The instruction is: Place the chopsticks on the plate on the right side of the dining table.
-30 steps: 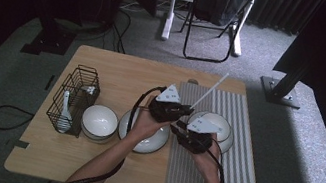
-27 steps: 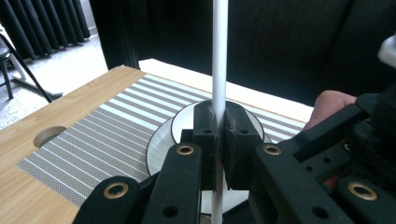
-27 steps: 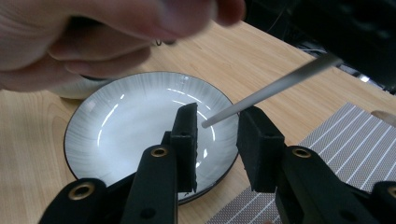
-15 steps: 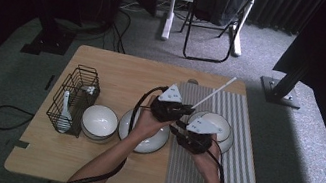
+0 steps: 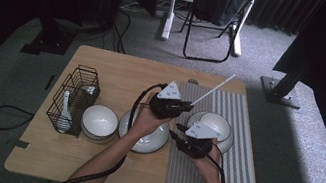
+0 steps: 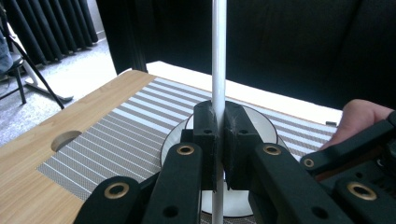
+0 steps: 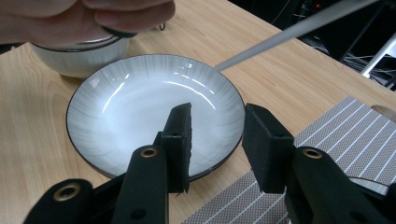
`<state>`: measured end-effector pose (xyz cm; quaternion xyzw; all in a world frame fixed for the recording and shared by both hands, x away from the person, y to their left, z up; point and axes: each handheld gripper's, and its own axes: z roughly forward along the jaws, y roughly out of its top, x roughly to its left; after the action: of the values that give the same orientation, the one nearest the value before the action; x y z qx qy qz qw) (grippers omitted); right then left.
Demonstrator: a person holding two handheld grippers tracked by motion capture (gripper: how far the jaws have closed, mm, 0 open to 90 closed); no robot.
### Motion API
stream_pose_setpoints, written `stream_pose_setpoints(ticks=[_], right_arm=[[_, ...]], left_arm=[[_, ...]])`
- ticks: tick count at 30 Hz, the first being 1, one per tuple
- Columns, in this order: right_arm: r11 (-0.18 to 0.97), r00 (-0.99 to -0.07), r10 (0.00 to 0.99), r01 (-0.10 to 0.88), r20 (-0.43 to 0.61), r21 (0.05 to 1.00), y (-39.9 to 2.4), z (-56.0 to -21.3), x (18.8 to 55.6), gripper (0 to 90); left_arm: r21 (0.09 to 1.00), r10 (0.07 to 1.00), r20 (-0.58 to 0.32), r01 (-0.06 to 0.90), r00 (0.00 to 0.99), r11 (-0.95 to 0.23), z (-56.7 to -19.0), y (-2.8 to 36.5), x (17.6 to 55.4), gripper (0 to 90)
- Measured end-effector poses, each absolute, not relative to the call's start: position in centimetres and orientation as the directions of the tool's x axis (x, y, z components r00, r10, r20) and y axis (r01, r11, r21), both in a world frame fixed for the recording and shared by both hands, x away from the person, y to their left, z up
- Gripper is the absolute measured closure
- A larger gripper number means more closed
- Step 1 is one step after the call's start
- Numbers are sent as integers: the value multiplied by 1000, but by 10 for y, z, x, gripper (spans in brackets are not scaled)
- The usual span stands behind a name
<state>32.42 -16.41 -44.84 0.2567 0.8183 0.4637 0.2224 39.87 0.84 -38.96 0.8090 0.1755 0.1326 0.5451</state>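
Observation:
My left gripper point(image 5: 186, 107) point(image 6: 222, 116) is shut on a thin white stick point(image 5: 213, 89) point(image 6: 218, 56), which slants up and away over the striped mat. Below those jaws lies a dark-rimmed white plate point(image 6: 268, 122) on the mat. My right gripper point(image 5: 177, 135) point(image 7: 217, 126) stands open and points at a shallow grey-white plate point(image 5: 146, 139) point(image 7: 140, 102) on the bare wood. Its jaws have just been opening, with nothing between them. The stick's lower end point(image 7: 289, 31) hangs over that plate's far rim.
A white bowl point(image 5: 100, 120) point(image 7: 77, 58) sits left of the plate, beside a black wire basket point(image 5: 74, 99) with a white spoon point(image 5: 63, 113). Another plate with a bowl point(image 5: 220, 124) rests on the striped mat point(image 5: 237, 150). A folding chair point(image 5: 213, 24) stands beyond the table.

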Motion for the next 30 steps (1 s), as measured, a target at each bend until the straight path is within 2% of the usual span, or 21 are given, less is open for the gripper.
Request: stream_pose_setpoints(ticks=[14,30], right_arm=[[448,-768,628,224,-127,866,-176,-455,313,607],[443,-760,641,250,-109,861,-193,-469,304,584]], left_arm=[[924,433,50,123,900,-363,-381,6,408,860],[912,441,72,120,895,-392,-390,-1,421,860]])
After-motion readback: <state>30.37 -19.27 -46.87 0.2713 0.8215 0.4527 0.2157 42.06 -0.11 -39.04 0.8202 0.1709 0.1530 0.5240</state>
